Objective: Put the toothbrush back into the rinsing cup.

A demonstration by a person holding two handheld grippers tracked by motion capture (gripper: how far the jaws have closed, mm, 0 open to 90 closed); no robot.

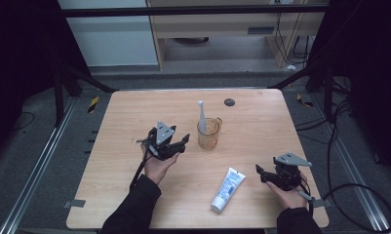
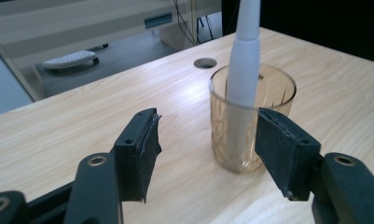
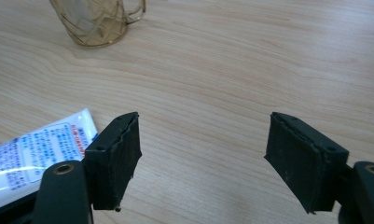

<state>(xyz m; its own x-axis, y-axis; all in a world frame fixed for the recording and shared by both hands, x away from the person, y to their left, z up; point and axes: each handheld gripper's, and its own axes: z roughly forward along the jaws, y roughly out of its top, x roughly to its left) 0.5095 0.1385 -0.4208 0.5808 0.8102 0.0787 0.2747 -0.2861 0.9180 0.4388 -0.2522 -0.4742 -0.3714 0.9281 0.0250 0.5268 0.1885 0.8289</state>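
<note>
Left of centre, the left gripper (image 1: 183, 141) hangs spread beside the amber glass cup (image 1: 208, 133), where an electric toothbrush (image 1: 201, 118) stands. Lower right, the toothpaste tube (image 1: 227, 189) lies untouched, seemingly next; the right gripper (image 1: 260, 173) gapes.

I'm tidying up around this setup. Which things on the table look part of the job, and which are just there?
Likely in use:
amber glass cup
white toothbrush standing in it
white-and-blue toothpaste tube

Just there:
round dark hole in the wooden table
</note>
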